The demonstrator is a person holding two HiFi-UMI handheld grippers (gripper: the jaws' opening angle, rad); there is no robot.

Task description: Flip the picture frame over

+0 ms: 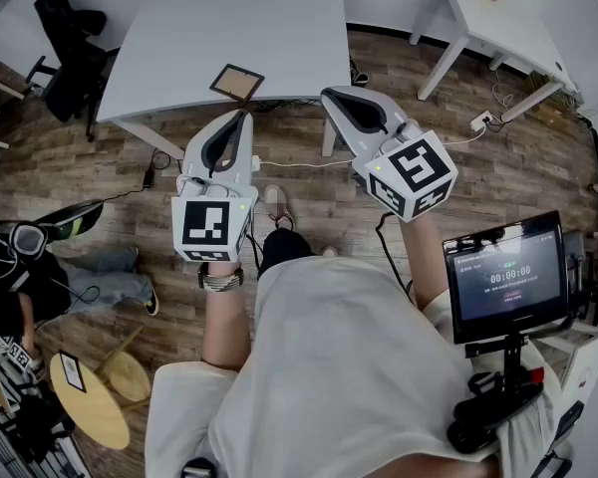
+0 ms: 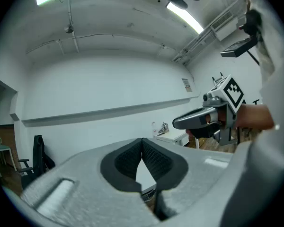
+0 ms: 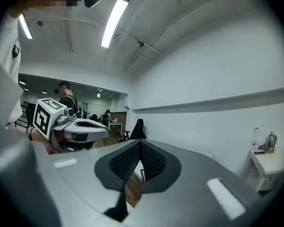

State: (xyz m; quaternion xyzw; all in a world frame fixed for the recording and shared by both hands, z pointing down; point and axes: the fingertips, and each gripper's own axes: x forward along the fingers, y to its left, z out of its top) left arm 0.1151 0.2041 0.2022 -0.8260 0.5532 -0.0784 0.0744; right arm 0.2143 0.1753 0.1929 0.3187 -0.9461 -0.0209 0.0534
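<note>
The picture frame (image 1: pixel 237 82), a small dark-rimmed square with a tan panel facing up, lies near the front edge of the white table (image 1: pixel 179 38). My left gripper (image 1: pixel 246 115) is held level in the air short of that edge, just below the frame, its jaws shut with nothing between them. My right gripper (image 1: pixel 327 96) hovers to the right of the frame, also shut and empty. In the left gripper view the pads meet at the left gripper's (image 2: pixel 142 141) tip, and the right gripper (image 2: pixel 203 119) shows beside it. The right gripper's (image 3: pixel 140 143) pads also meet.
A second white table (image 1: pixel 498 18) stands at the back right. A monitor on a stand (image 1: pixel 503 272) is close at my right. A seated person (image 1: pixel 40 277), a round wooden stool (image 1: pixel 90 401) and a black chair (image 1: pixel 70 48) are on the left. Cables and a power strip (image 1: pixel 478 120) lie on the wooden floor.
</note>
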